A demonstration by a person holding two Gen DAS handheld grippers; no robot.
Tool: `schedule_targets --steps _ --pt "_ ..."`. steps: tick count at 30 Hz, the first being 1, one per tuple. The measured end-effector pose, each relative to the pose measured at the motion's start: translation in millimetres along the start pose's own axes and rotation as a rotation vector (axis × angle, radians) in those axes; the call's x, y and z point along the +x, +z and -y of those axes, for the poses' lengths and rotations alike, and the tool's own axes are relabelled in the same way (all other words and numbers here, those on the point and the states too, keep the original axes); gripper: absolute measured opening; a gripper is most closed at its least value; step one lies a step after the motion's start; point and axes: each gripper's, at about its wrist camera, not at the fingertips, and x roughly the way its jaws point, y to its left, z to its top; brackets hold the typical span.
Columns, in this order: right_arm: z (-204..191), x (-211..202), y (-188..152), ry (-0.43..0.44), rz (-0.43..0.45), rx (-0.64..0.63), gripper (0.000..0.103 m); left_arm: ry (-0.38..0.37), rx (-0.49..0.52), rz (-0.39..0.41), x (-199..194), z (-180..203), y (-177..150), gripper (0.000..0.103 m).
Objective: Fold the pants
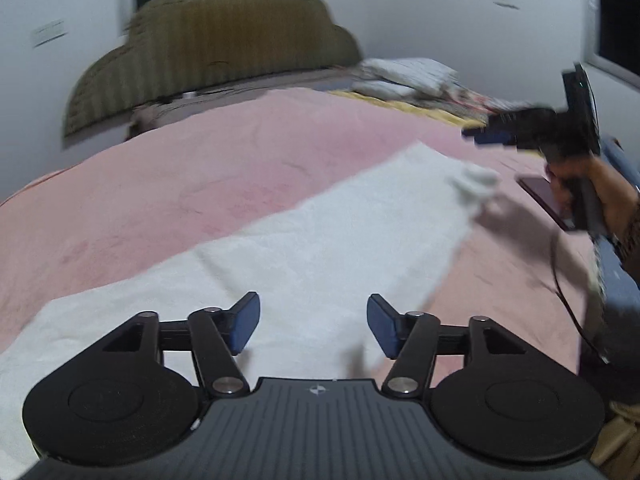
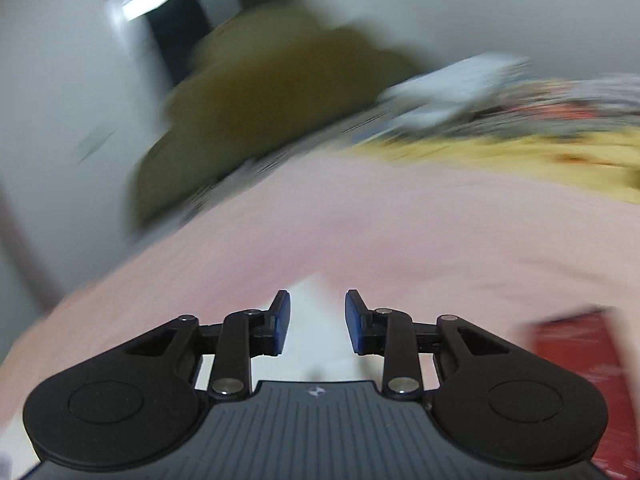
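White pants (image 1: 304, 252) lie stretched out flat on a pink bedspread (image 1: 180, 184), running from the near left toward the far right. My left gripper (image 1: 313, 322) is open and empty, hovering just above the near part of the pants. My right gripper (image 1: 480, 136) shows in the left wrist view at the far right, held in a hand above the far end of the pants. In the right wrist view the right gripper (image 2: 317, 320) is open and empty, with a corner of the white pants (image 2: 316, 344) below its fingers. That view is blurred.
An olive padded headboard (image 1: 216, 44) stands at the far end of the bed. Folded cloths and a yellow sheet (image 1: 404, 76) lie at the far right. A dark phone (image 1: 548, 200) lies on the bedspread near the right hand. A red item (image 2: 580, 364) is at the right.
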Motion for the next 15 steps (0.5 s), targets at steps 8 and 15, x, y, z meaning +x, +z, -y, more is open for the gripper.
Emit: schedule_targets --steps 8,15 --pt "-54.7 126.9 3.9 -0.013 -0.273 -0.204 0.031 0.397 -0.085 -0.25 66.2 -97.8 -10.3 0.065" --pt "-78.7 74.1 -2.2 0.229 -0.341 -0.181 0.036 0.225 -0.252 -0.134 20.6 -101.1 -9.3 0.068"
